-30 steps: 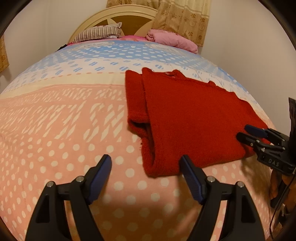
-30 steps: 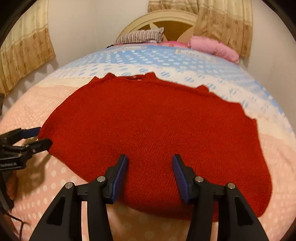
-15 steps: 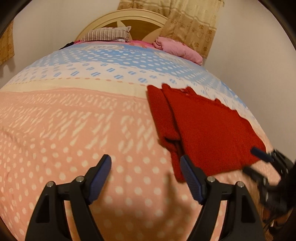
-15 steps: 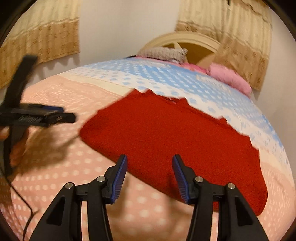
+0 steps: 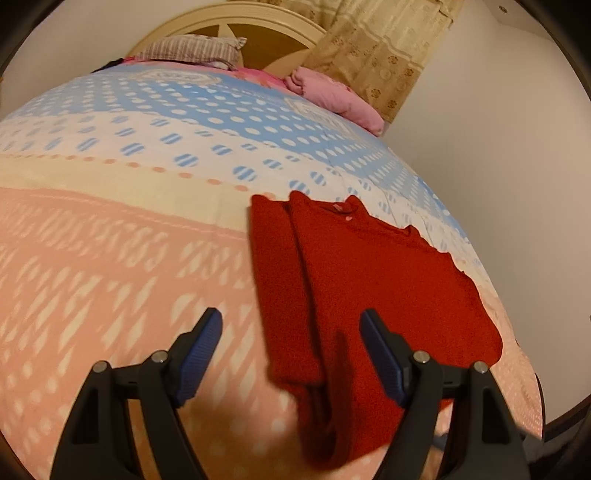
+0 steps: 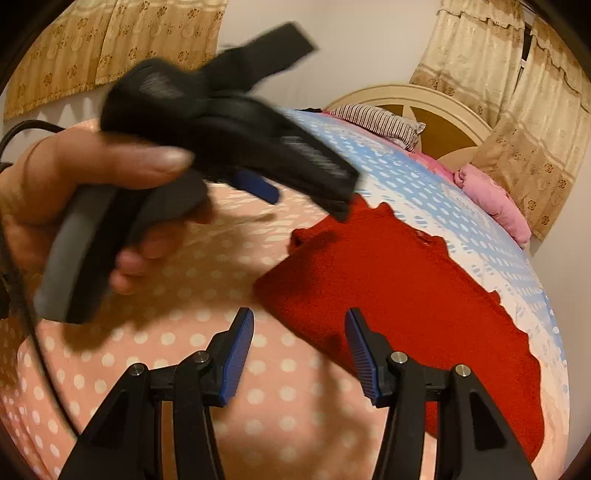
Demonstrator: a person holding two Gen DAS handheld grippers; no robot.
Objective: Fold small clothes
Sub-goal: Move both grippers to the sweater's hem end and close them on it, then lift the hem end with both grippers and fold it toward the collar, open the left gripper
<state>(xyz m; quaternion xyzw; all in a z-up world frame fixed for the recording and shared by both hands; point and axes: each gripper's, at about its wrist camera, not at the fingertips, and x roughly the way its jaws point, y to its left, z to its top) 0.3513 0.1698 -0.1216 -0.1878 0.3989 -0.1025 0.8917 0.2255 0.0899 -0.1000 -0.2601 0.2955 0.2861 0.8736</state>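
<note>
Red knit sweater [image 5: 373, 295] lies flat on the bed [image 5: 110, 258], partly folded: one side w/ its sleeve is doubled over along the long edge, giving a thicker strip on the sweater's left side in the left wrist view. Small pink tag visible at the neckline. The neck end lies at the line where the bedspread's pink dotted zone meets its blue-and-white zone; the hem end lies on the pink.

Left hand-held gripper [image 5: 291, 354] is above the sweater's hem end, jaws wide apart, nothing between the pads; the folded strip shows in the gap below them, no contact seen. In the right wrist view this same gripper is a blurred black shape up-left of the sweater, w/ the person's hand [image 6: 85, 206] wrapped round its grey handle and a black cable [image 6: 22, 295] trailing down from it.

Right hand-held gripper [image 6: 299, 354] sits over the sweater's near corner, jaws about half apart, empty; right finger [image 6: 364, 354] overlaps red knit in the view, left finger over bare pink bedspread.

Beyond the sweater's neck end, at the head of the bed: striped pillow [image 5: 195, 51], bunched pink blanket [image 5: 332, 96], cream round headboard [image 5: 236, 18]. Patterned beige curtains [image 6: 517, 110] hang on the wall behind.
</note>
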